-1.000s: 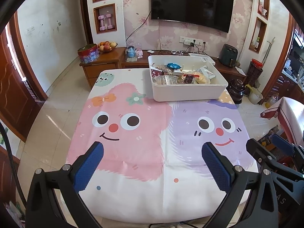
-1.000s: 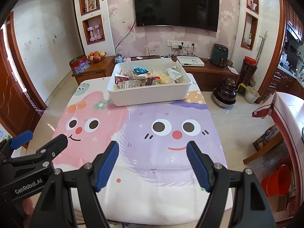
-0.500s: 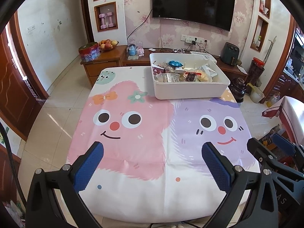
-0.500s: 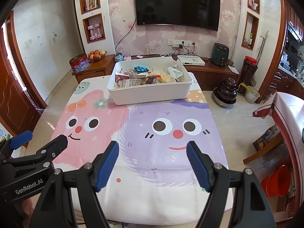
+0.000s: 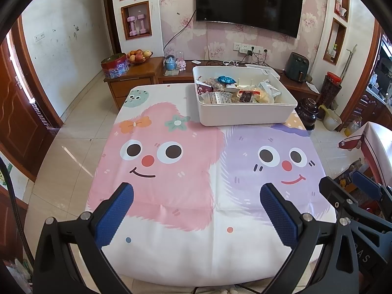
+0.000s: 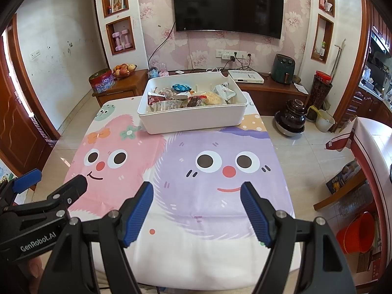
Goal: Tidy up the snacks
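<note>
A white rectangular bin (image 5: 247, 116) (image 6: 191, 120) stands at the far end of the table, filled with several wrapped snacks (image 5: 235, 93) (image 6: 188, 98). Both grippers hover over the near edge of the cartoon tablecloth (image 5: 186, 161) (image 6: 220, 147), well short of the bin. My left gripper (image 5: 196, 196) is open, with only cloth showing between its blue pads. My right gripper (image 6: 197, 193) is open too and holds nothing. In the right wrist view the left gripper (image 6: 52, 185) appears at the lower left, and in the left wrist view the right gripper (image 5: 348, 186) shows at the right edge.
Behind the table runs a low wooden cabinet (image 5: 137, 78) with a fruit bowl (image 5: 139, 56) and a round tin (image 5: 115, 65). A dark jar (image 6: 292, 117) and an orange bucket (image 6: 357, 235) stand on the floor to the right. A white appliance (image 6: 374, 152) is at the right.
</note>
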Demonstrator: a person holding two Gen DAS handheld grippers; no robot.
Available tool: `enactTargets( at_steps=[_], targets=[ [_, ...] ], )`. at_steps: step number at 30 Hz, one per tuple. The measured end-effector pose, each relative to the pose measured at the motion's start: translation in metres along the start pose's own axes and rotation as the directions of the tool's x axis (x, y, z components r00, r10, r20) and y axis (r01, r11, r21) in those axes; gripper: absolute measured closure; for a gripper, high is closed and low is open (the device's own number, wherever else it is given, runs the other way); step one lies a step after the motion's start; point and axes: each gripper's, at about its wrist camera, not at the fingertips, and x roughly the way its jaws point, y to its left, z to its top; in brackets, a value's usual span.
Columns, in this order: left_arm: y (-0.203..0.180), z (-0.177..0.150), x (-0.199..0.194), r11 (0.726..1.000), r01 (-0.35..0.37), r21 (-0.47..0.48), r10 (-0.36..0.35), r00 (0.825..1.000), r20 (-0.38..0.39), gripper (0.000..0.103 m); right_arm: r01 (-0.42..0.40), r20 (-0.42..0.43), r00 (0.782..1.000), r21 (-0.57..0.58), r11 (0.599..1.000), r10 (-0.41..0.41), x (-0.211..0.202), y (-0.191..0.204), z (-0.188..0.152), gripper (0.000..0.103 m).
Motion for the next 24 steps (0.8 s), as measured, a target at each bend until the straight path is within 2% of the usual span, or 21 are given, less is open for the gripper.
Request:
enactTargets(
  at_steps=[24],
  targets=[
    [-0.0017, -0.0038, 0.0011, 1.0, 0.003, 0.005, -0.003, 1.0, -0.002, 0.0, 0.0, -0.002, 1.0, -0.002, 1.0, 0.0, 0.0006, -0.0018, 0.0001, 0.029]
  ],
)
